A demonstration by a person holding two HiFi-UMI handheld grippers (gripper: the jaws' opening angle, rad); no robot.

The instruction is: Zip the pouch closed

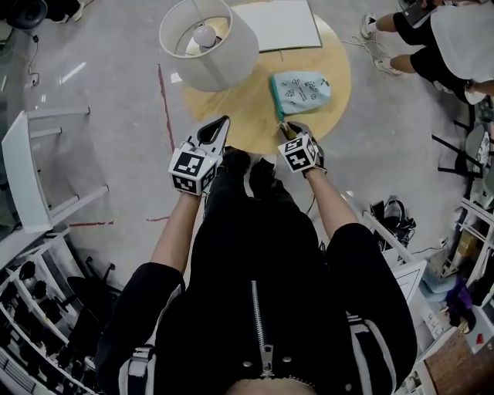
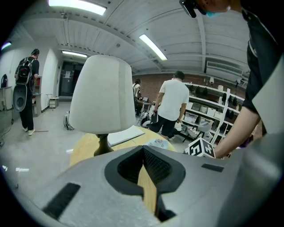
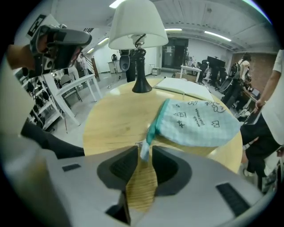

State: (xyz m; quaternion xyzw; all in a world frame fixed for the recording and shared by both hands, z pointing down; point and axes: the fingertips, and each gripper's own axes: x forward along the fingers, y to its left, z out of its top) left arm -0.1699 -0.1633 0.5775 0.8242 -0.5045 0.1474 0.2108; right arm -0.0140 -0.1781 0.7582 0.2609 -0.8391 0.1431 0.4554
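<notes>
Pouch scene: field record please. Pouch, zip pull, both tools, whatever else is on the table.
pouch: light blue, lying flat on round wooden table
zip pull: at pouch's near end, between right tool's jaws
right tool: jaws apart, pull between them, not clamped
left tool: shut, empty, over table's near edge
also on table: white-shade lamp, white pad

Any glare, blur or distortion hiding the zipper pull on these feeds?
Head view: even light, sharp, mild wide-angle bend, pouch clear. Right gripper view: strong fisheye; zipper pull between the fingers is slightly soft but readable. Left gripper view: ceiling lights glare, edges curve, and only a sliver of the pouch shows beside the lamp.
</notes>
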